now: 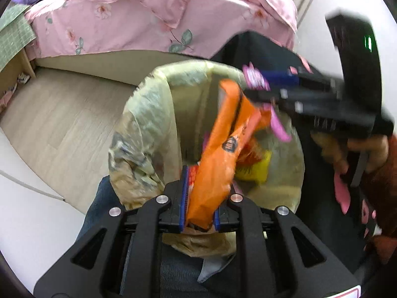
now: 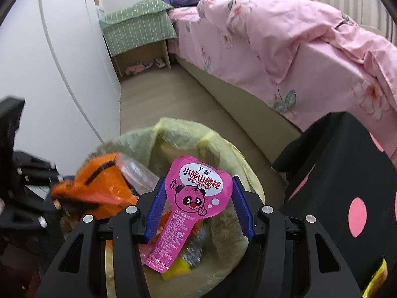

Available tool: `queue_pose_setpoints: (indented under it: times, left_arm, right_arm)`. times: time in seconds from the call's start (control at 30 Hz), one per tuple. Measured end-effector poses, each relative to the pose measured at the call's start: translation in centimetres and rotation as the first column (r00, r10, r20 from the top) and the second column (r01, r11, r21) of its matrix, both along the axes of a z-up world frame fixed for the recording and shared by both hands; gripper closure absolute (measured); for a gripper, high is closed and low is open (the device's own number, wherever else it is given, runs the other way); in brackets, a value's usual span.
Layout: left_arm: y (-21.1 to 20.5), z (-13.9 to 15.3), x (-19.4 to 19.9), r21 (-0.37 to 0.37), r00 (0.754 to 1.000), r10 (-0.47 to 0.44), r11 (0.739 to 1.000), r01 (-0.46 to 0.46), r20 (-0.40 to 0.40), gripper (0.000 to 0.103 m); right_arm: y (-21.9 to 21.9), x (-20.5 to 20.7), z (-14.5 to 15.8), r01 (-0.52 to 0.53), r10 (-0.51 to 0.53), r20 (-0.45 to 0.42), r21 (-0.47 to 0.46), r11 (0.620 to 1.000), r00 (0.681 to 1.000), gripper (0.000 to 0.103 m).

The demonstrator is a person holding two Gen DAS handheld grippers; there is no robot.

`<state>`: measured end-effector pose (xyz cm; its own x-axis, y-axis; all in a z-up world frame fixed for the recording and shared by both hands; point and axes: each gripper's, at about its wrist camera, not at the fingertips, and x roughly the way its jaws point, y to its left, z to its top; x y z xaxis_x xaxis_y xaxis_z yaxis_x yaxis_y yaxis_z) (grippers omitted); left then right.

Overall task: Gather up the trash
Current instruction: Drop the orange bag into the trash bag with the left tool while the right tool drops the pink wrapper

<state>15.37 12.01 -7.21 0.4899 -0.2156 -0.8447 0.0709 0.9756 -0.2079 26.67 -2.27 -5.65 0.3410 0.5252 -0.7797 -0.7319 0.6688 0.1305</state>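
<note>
- Your left gripper (image 1: 198, 208) is clamped on an orange snack bag (image 1: 220, 154), its blue pads pressing both sides of the bag's lower end; the bag sticks up over the bin's mouth.
- Your right gripper (image 2: 197, 207) holds a pink wrapper (image 2: 196, 198) with a cartoon bear face, the wide top caught between its blue pads, the narrow tail hanging down over the bin.
- Both pieces of trash sit directly above the bin (image 2: 223, 154), which is lined with a yellowish plastic bag (image 1: 148, 124).
- Inside the bin you can see a yellow packet (image 1: 253, 171) and crumpled clear plastic (image 2: 139, 171).
- Just right of the bin stands a black stool with pink dots (image 2: 347, 198).
- Beyond lie the wood floor (image 1: 62, 124) and a bed with a pink floral cover (image 2: 297, 49).
</note>
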Motion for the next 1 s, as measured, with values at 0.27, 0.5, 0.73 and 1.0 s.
queue_pose_setpoints:
  times: [0.27, 0.5, 0.73, 1.0]
  left_arm:
    - [1.3, 0.0, 1.1, -0.048, 0.998, 0.06, 0.997, -0.06, 0.002, 0.089]
    - [0.3, 0.4, 1.0, -0.019, 1.0, 0.03, 0.999, -0.03, -0.001, 0.075]
    - [1.1, 2.4, 0.3, -0.045, 0.998, 0.063, 0.997, -0.063, 0.014, 0.046]
    - [1.9, 5.9, -1.1, -0.073, 0.982, 0.143, 0.988, -0.134, 0.126, 0.034]
  right_arm:
    - [0.3, -0.3, -1.1, -0.025, 0.023, -0.022, -0.083, 0.996, 0.999, 0.054]
    - [-1.0, -1.0, -0.3, 0.014, -0.015, -0.02, -0.05, 0.999, 1.0, 0.053]
    - [-2.5, -2.6, 1.5, 0.053, -0.051, 0.037, -0.041, 0.998, 0.998, 0.05]
    - [-7.6, -3.4, 5.3, 0.15, -0.156, 0.047, 0.112, 0.982, 0.987, 0.046]
